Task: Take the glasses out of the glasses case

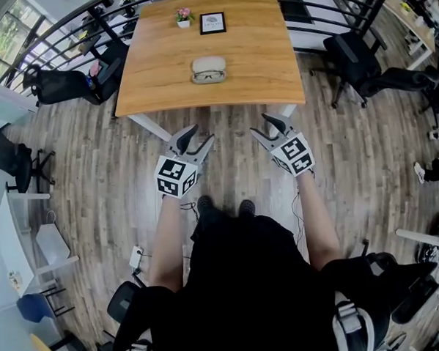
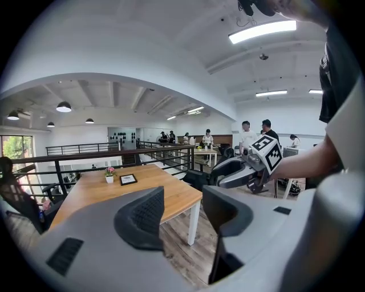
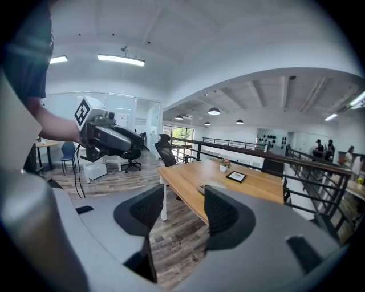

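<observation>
One table [image 1: 258,66], case [image 1: 208,63], glasses [image 1: 209,77], frame [image 1: 212,22], plant [image 1: 184,17]; two grippers [image 1: 202,133] [image 1: 258,123].
</observation>
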A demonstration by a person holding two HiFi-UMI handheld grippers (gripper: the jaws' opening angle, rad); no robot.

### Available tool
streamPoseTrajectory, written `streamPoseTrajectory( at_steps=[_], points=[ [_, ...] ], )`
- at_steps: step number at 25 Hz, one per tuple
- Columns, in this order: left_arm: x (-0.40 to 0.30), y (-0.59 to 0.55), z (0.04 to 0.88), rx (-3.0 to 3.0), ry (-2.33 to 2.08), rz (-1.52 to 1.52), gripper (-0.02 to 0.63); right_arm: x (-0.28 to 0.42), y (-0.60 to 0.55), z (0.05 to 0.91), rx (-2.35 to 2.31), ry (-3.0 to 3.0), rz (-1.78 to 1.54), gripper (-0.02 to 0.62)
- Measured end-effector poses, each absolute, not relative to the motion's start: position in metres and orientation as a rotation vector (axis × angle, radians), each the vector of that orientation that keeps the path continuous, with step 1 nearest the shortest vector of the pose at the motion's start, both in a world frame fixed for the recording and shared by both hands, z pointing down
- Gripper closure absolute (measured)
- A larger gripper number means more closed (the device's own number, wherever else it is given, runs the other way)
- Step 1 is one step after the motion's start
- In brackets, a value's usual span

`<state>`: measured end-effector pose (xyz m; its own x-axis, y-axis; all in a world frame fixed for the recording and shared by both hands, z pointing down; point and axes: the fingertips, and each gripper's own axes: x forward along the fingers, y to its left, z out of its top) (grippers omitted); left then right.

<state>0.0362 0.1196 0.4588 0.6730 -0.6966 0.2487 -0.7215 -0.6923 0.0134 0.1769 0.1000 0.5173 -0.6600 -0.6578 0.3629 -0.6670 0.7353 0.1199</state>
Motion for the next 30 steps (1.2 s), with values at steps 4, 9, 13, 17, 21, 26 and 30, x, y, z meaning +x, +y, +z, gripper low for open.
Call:
streamPoseTrajectory(
  at_steps=[4, 9, 13, 17, 21, 26, 30],
  points=[
    [0.034, 0.118, 0.461, 2.760, -1.186, 0.348, 0.373, 0.178, 0.097, 0.518, 1.026, -2.568, 0.046, 0.348],
    [0.027, 0.115, 0.464, 2.743, -1.188, 0.352, 0.365, 0.176, 0.089, 0.514, 1.067, -2.576, 0.037, 0.351],
    [0.022, 0.103, 0.455, 2.737, -1.177, 0.280, 0.365, 0.173, 0.078, 0.515, 1.079, -2.580, 0.042, 0.353],
    [0.011, 0.083, 0.458, 2.739, -1.162, 0.285, 0.365, 0.163, 0.061, 0.521, 1.083, -2.566, 0.056, 0.363],
    [-0.004, 0.058, 0.466, 2.724, -1.147, 0.274, 0.365, 0.152, 0.039, 0.527, 1.088, -2.552, 0.074, 0.380],
    [-0.023, 0.018, 0.470, 2.723, -1.109, 0.286, 0.365, 0.134, 0.003, 0.531, 1.108, -2.522, 0.100, 0.382],
    [-0.043, -0.018, 0.463, 2.733, -1.091, 0.277, 0.365, 0.114, -0.025, 0.528, 1.133, -2.521, 0.103, 0.383]
  ],
)
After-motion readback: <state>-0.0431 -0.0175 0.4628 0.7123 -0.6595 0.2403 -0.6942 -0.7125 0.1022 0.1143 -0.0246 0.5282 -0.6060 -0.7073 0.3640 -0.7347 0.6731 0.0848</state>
